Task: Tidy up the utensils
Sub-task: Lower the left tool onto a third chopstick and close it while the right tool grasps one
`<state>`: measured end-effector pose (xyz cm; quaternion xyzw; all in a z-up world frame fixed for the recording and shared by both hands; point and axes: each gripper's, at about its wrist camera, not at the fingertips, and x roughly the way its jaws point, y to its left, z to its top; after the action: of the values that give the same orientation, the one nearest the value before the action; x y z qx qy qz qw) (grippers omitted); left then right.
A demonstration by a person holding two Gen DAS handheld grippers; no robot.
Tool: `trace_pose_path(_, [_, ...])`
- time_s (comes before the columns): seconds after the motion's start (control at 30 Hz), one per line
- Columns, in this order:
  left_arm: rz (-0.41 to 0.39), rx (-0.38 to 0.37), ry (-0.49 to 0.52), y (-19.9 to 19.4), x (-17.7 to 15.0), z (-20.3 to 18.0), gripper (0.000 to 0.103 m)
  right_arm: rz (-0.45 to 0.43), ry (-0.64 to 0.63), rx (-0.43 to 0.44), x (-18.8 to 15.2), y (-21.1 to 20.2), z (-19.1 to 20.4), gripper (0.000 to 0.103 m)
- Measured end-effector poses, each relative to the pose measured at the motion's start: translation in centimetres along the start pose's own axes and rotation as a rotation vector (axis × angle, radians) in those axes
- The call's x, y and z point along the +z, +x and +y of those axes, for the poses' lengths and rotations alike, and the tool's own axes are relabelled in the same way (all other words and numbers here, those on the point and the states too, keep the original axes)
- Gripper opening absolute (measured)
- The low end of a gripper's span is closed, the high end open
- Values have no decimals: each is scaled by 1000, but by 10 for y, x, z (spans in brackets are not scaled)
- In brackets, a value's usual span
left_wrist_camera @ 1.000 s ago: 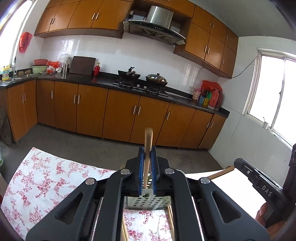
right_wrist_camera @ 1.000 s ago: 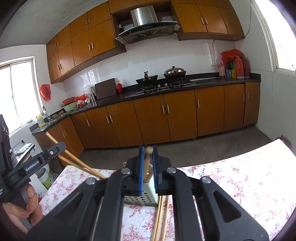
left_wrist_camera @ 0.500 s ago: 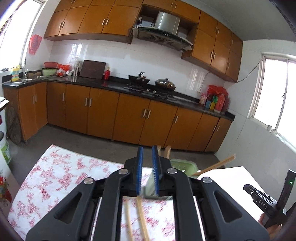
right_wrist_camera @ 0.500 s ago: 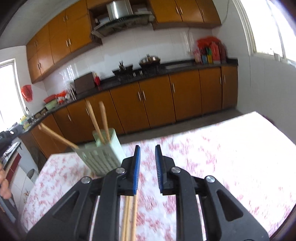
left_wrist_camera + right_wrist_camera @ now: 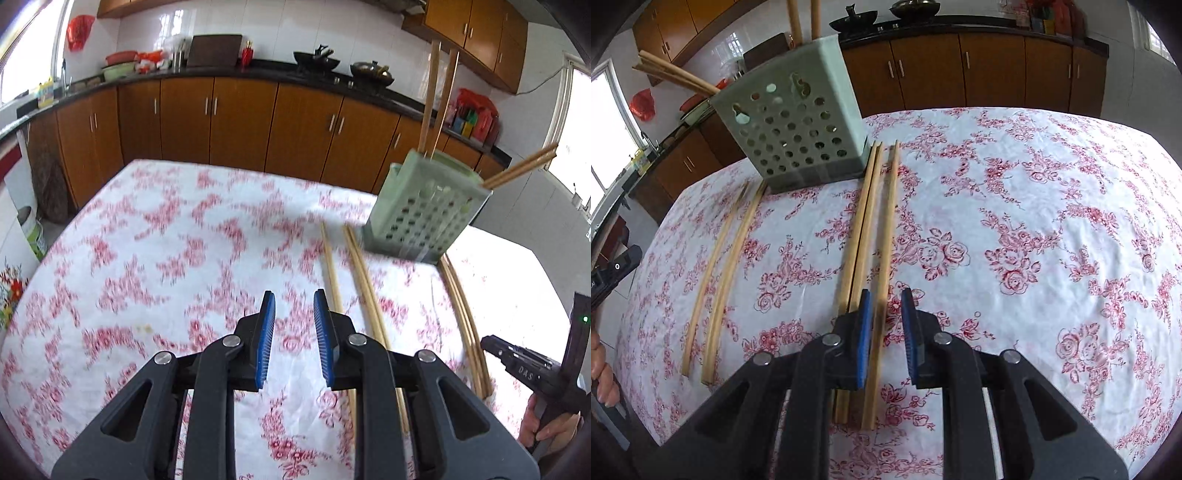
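White tablecloth printed with red-pink roses. Pale green perforated utensil holder with a grey base band. Light tan wooden chopsticks on the cloth. Black grippers, left and right, each with 2 blue pads. Orange-brown cabinets, black countertop, white wall tiles.

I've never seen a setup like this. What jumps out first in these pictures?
A pale green perforated plastic utensil holder stands at the far side of the red-flowered white tablecloth, with wooden chopsticks sticking out of it. More long wooden chopsticks lie loose on the cloth before it. Two black blue-padded grippers, left and right, hover open above.
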<state>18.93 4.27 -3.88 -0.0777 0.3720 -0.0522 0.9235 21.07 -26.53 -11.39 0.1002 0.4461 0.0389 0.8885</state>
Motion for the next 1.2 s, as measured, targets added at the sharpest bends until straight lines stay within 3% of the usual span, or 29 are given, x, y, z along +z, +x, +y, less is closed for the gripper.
trace_pose_path(0.13, [36,-20,7,9,-16,-1,23,-7,-44,-37,-4,2,6,16])
trace_pose_path(0.23, [55,-49,24,14,-22,-8,23,-15,-59,-72,-3,4,5,8])
trace_pose_path(0.47, [101,-81,76,26,-31,-33,23,-46,68,-207,4,-5,-37,8])
trace_pose_path(0.57, [126,-82,84,35,-33,-40,25,-48,100,-222,4,-9,-52,8])
trace_pose_path(0.77, [164,-12,117,57,-38,-52,24,-50,100,-209,-1,-11,-58,8])
trace_pose_path(0.87, [148,42,134,61,-37,-53,8,-50,87,-196,-2,-12,-53,8])
trace_pose_path(1.2, [128,130,66,64,-18,0,8,-57,27,-179,5,-6,-41,8])
